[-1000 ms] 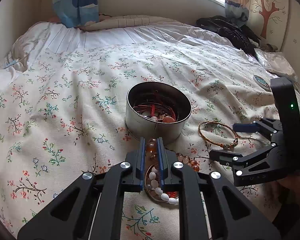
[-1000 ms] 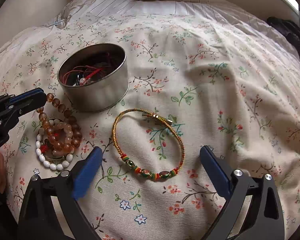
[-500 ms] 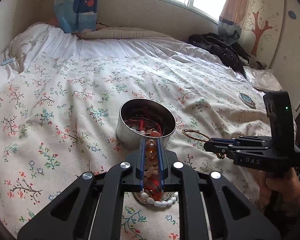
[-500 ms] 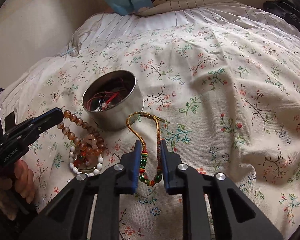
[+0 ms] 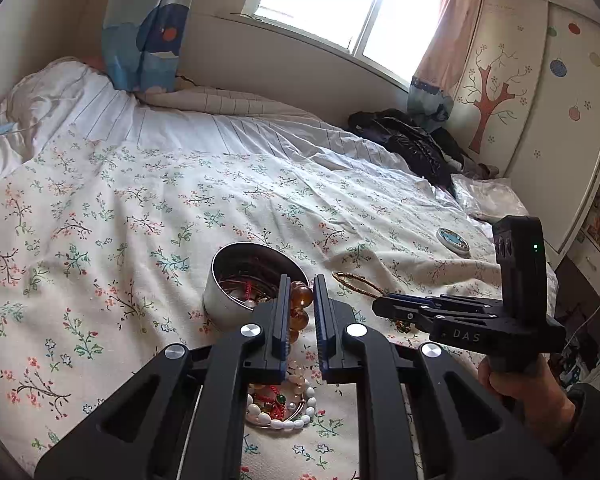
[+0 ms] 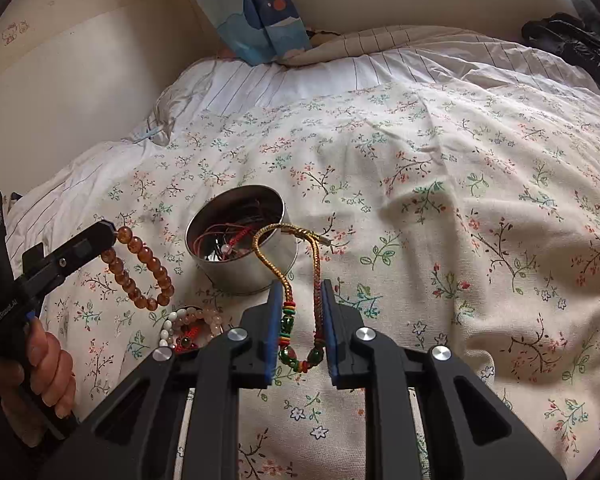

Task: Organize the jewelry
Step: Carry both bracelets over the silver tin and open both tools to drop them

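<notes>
My left gripper (image 5: 301, 280) is shut on an amber bead bracelet (image 5: 300, 300) and holds it lifted off the bed; in the right wrist view the bracelet (image 6: 140, 272) hangs from that gripper (image 6: 108, 232). My right gripper (image 6: 300, 286) is shut on a gold cord bracelet (image 6: 288, 264) with green beads, raised near the round metal tin (image 6: 236, 248). The tin (image 5: 236, 280) holds red cords and beads. More bracelets, white and pink beads (image 5: 284, 408), lie in a heap on the bed below the left gripper.
The floral bedspread (image 5: 140, 208) covers the bed. A small round lid (image 5: 454, 242) lies at the right. Dark clothes (image 5: 412, 144) are heaped by the wardrobe. Pillows and a curtain (image 6: 252, 8) are at the far end.
Both grippers have risen from the bed. The right one shut on the gold cord bracelet and lifted it; the left lifted the amber bracelet free of the heap.
</notes>
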The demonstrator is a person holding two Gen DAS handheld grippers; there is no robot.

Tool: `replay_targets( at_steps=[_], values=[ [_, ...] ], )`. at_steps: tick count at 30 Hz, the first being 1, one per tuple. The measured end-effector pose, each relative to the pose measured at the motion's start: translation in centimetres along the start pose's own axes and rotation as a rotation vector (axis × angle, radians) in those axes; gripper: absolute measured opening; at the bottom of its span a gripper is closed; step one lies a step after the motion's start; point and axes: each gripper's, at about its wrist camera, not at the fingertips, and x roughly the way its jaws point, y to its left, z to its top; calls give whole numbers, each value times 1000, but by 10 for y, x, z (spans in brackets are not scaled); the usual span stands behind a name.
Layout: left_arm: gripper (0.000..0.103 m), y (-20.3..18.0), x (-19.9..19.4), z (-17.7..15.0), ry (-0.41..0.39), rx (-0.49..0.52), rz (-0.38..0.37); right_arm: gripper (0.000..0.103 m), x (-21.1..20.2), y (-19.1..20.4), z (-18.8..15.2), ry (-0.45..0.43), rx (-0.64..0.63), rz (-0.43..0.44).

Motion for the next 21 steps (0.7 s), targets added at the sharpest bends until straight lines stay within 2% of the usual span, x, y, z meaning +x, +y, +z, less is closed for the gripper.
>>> replay_targets(
  at_steps=[13, 21],
  values=[
    [11, -7, 5, 7, -21, 32, 18, 20, 0, 18, 4, -27, -73, 12],
    [11, -5, 13, 24, -59, 5, -25, 20, 7, 32, 10, -40, -113, 19]
  ],
)
